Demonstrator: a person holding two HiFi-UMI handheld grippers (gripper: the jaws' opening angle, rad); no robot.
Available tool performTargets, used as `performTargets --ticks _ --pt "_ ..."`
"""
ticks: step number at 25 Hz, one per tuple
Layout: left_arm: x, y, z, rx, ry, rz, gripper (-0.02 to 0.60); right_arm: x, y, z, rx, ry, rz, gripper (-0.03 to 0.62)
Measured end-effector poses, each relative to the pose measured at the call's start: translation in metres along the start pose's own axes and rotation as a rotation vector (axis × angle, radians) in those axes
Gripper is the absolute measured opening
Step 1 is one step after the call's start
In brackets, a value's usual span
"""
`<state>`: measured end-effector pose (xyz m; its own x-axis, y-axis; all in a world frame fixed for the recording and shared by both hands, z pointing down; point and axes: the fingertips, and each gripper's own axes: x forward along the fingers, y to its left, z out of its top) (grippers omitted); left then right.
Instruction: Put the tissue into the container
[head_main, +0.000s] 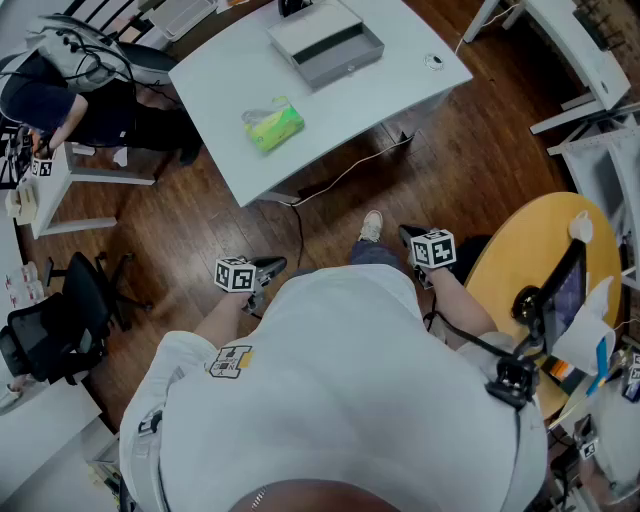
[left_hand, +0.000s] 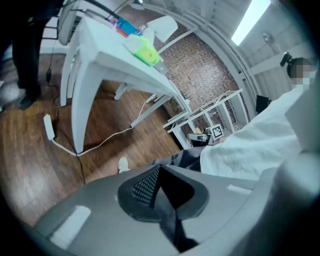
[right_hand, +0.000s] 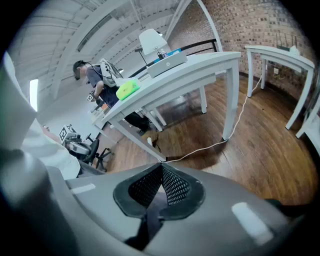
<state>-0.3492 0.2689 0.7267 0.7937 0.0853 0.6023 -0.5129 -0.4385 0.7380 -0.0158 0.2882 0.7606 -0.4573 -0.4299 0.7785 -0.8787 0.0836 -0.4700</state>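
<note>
A green and yellow tissue pack (head_main: 272, 125) lies on the white table (head_main: 240, 160) across the wooden floor, and a grey open container (head_main: 326, 42) sits further back on it. The pack also shows in the left gripper view as the tissue pack (left_hand: 147, 51) and in the right gripper view as the tissue pack (right_hand: 127, 89) beside the container (right_hand: 167, 63). My left gripper (head_main: 268, 270) and right gripper (head_main: 408, 240) hang low by my body, far from the table. Both are shut and hold nothing: left gripper (left_hand: 159, 172), right gripper (right_hand: 161, 170).
A white cable (head_main: 340, 175) trails over the floor from under the table. A round yellow table (head_main: 520, 250) with a tablet stands at my right, a black office chair (head_main: 60, 320) at my left. Another person (head_main: 70, 100) works at the far left desk.
</note>
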Motion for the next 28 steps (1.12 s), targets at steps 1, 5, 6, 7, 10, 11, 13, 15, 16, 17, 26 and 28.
performTargets --ticks 1,5,6,7,10,11,13,15,16,17,26,28 --pt "0.013 -0.011 0.025 0.029 -0.021 -0.009 0.005 0.000 -0.009 0.014 -0.011 -0.009 0.007 0.000" --pt "0.053 -0.049 0.111 0.143 -0.084 -0.030 0.005 0.002 -0.025 0.067 -0.068 -0.044 0.062 0.000" --pt "0.056 -0.056 0.127 0.166 -0.095 -0.027 0.005 0.004 -0.024 0.078 -0.093 -0.049 0.074 0.000" --pt "0.057 -0.060 0.142 0.188 -0.108 -0.019 0.005 0.006 -0.021 0.090 -0.120 -0.055 0.087 0.000" --pt "0.043 -0.061 0.192 0.262 -0.161 0.041 0.005 0.015 -0.005 0.132 -0.202 -0.084 0.132 0.000" --pt "0.034 -0.058 0.209 0.291 -0.182 0.070 0.005 0.018 0.003 0.148 -0.234 -0.097 0.148 0.000" --pt "0.015 -0.049 0.247 0.362 -0.223 0.135 0.005 0.022 0.022 0.185 -0.312 -0.131 0.186 0.000" --pt "-0.006 -0.038 0.284 0.449 -0.246 0.205 0.005 0.025 0.045 0.222 -0.397 -0.160 0.219 0.000" --pt "-0.015 -0.032 0.301 0.498 -0.248 0.240 0.005 0.027 0.057 0.240 -0.442 -0.169 0.231 0.000" --pt "-0.024 -0.026 0.316 0.547 -0.244 0.273 0.005 0.029 0.068 0.257 -0.491 -0.172 0.240 0.000" --pt "-0.036 0.017 0.382 0.903 0.058 0.312 0.193 0.072 0.145 0.364 -0.846 -0.106 0.305 0.063" --pt "-0.026 0.029 0.378 0.969 0.159 0.322 0.292 0.085 0.155 0.371 -0.908 -0.056 0.331 0.165"
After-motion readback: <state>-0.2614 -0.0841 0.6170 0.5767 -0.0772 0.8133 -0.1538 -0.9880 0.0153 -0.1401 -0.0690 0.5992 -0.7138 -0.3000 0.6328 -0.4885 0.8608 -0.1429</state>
